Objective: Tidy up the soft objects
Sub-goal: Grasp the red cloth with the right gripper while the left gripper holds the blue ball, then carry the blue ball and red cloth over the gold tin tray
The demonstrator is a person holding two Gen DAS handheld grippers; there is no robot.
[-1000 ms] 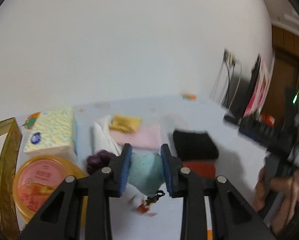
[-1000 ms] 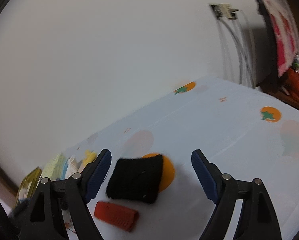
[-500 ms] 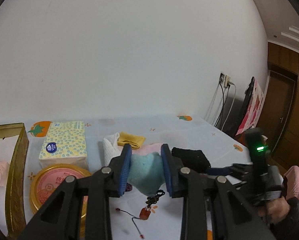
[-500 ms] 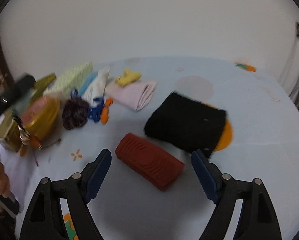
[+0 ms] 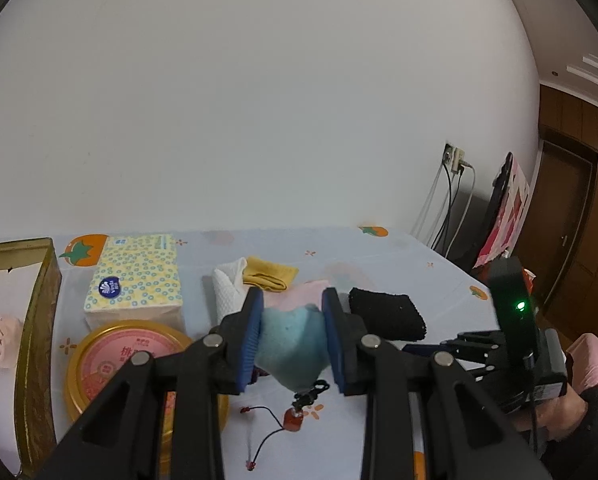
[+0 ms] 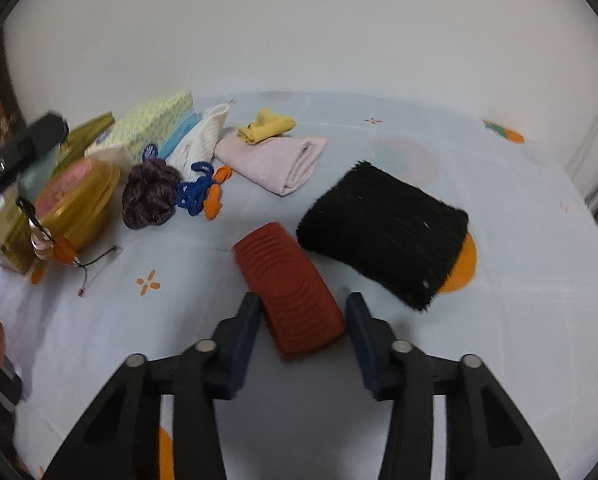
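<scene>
A light-blue soft pouch (image 5: pixel 293 350) is being held clamped above the surface (image 6: pixel 379 120) in the left tongs (image 5: pixel 293 338). The right tongs (image 6: pixel 301 334) are being closed around a red ribbed pad (image 6: pixel 289 288), not yet gripped, lying beside a black cloth (image 6: pixel 383 228).

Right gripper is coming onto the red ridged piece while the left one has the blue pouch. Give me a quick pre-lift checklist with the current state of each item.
1. Red ridged piece sits between the right gripper pads: ok.
2. Right pads pressing it: not ok; the jaws are closing, with gaps showing on both sides.
3. Black knit cloth clear of the right fingers: ok, it lies beyond them.
4. Left gripper clamped on the blue pouch: ok.
5. Pouch's clip and red charm free of the table: cannot tell.
6. Gold box open to receive items: ok.
</scene>
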